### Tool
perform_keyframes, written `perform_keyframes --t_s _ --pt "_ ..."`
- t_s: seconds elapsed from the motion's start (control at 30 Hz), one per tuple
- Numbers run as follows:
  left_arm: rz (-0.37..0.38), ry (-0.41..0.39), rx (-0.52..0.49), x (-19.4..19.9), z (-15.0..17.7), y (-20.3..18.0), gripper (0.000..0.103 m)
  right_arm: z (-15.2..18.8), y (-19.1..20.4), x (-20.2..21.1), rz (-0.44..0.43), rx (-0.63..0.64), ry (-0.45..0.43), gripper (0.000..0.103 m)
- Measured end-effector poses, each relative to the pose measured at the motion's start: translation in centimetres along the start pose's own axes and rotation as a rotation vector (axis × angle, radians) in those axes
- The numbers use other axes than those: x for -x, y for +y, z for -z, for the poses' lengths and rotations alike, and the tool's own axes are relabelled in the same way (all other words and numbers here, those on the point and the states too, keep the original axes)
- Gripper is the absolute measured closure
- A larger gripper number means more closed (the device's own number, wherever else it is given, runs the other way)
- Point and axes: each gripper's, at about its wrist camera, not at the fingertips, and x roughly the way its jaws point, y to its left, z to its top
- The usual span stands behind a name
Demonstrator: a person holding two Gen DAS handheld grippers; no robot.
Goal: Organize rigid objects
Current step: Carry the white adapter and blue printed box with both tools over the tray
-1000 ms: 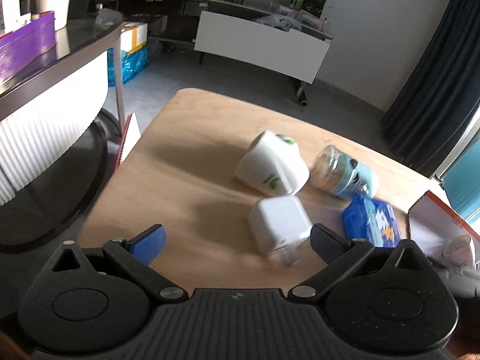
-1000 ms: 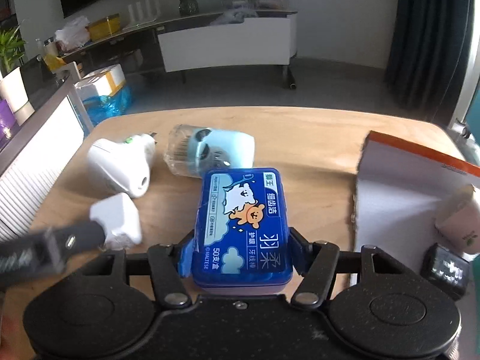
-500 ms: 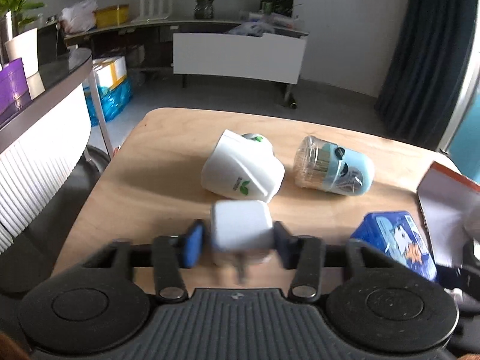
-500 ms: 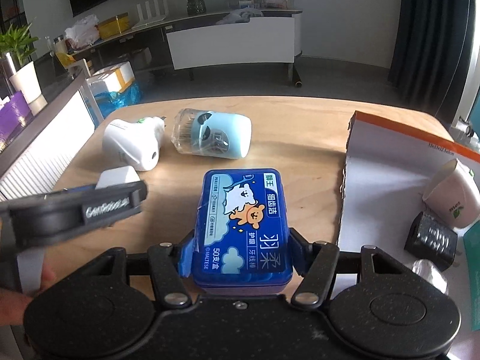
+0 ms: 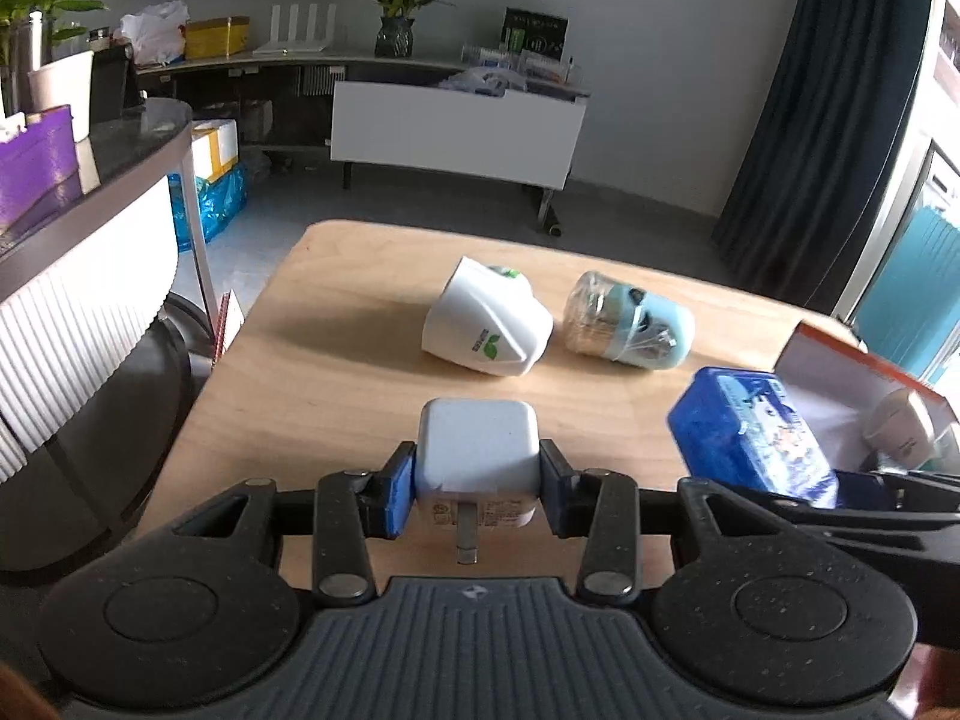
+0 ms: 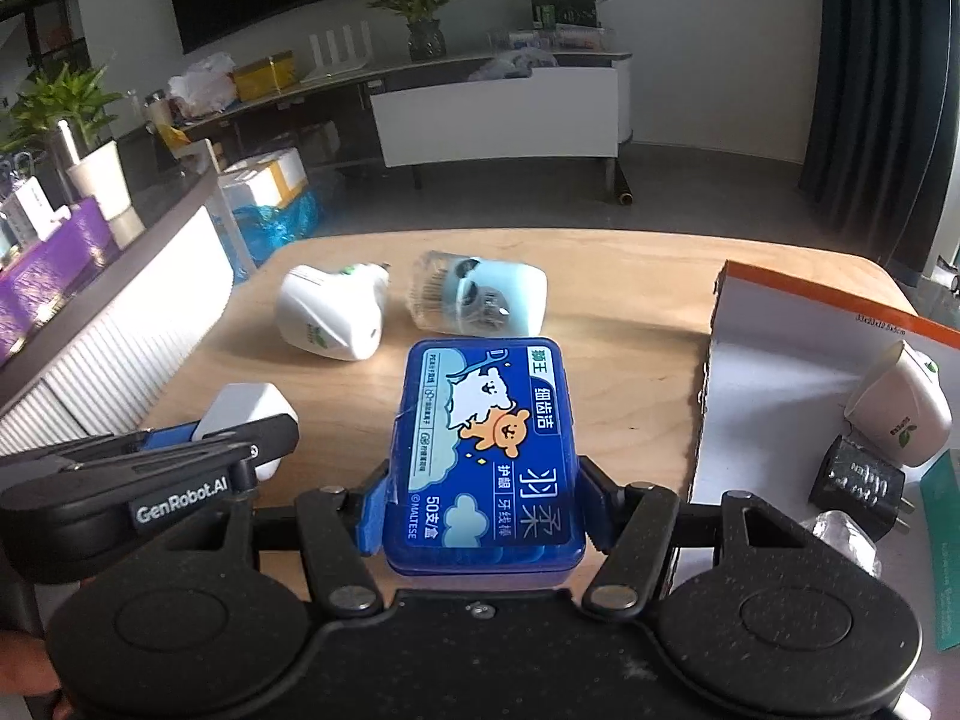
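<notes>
over the wooden table [image 5: 336, 372], left gripper [image 5: 477, 483] clamps white charger [image 5: 477, 450]; right gripper [image 6: 483, 498] clamps blue box [image 6: 486, 450].

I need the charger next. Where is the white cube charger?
The white cube charger is clamped in the left tool, above the near left of the wooden table, left of the blue floss box.

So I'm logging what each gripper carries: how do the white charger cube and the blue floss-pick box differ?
The white charger cube is a plain, small block with a metal prong facing the camera; the blue floss-pick box is a larger, flat case with cartoon print and Chinese text. The cube sits in the left gripper, the box in the right gripper. Both are rigid, clamped between blue pads above the wooden table.
</notes>
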Motion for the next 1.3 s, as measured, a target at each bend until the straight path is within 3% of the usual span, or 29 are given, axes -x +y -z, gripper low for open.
perform_keyframes --t_s 0.77,1.3 --pt "0.000 -0.070 0.000 8.7 0.4 -1.8 0.061 1.5 2.0 9.3 0.024 0.011 -0.093 0.030" --pt "0.012 -0.094 -0.029 11.3 1.2 -2.8 0.061 2.7 1.5 13.2 0.028 -0.009 -0.147 0.030"
